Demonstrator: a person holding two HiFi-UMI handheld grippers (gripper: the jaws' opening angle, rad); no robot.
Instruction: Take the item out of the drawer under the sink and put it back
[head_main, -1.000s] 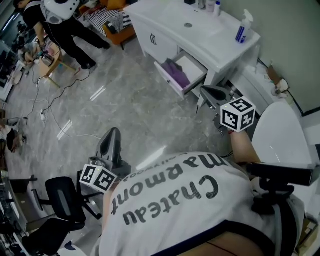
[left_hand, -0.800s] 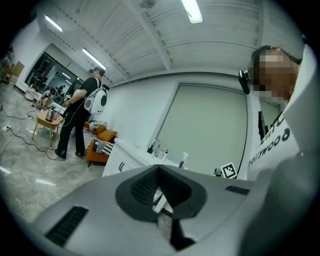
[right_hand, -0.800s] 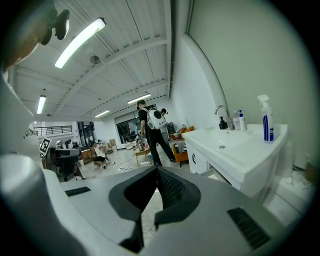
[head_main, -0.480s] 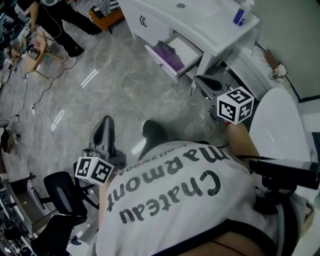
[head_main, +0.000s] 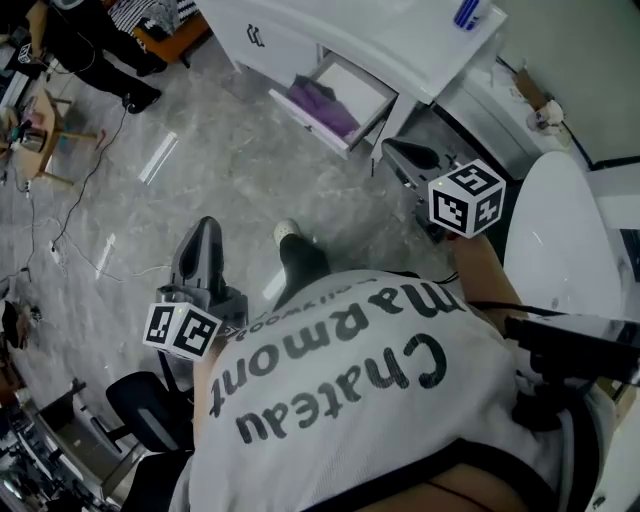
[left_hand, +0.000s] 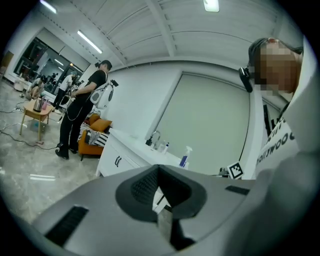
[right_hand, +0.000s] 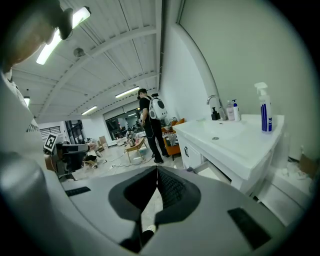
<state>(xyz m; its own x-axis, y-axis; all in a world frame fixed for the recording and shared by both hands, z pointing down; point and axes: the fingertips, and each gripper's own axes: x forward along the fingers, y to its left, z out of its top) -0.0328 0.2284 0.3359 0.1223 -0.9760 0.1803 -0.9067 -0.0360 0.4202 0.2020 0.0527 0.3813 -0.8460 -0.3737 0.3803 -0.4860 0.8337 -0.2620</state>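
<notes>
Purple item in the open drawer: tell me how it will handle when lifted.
The purple item lies slumped like cloth, so it will probably droop when pinched. It looks thin, likely light. Soft folds suggest it will not roll.

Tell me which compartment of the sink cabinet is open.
The drawer holding the purple item: it is pulled out, while the door beside it is shut.

I'm seeing ceiling strip lights (right_hand: 80, 16) shining brightly above the white vanity (right_hand: 227, 137); the floor (head_main: 200, 140) beside it is glaring, and fisheye edges are darkening.
</notes>
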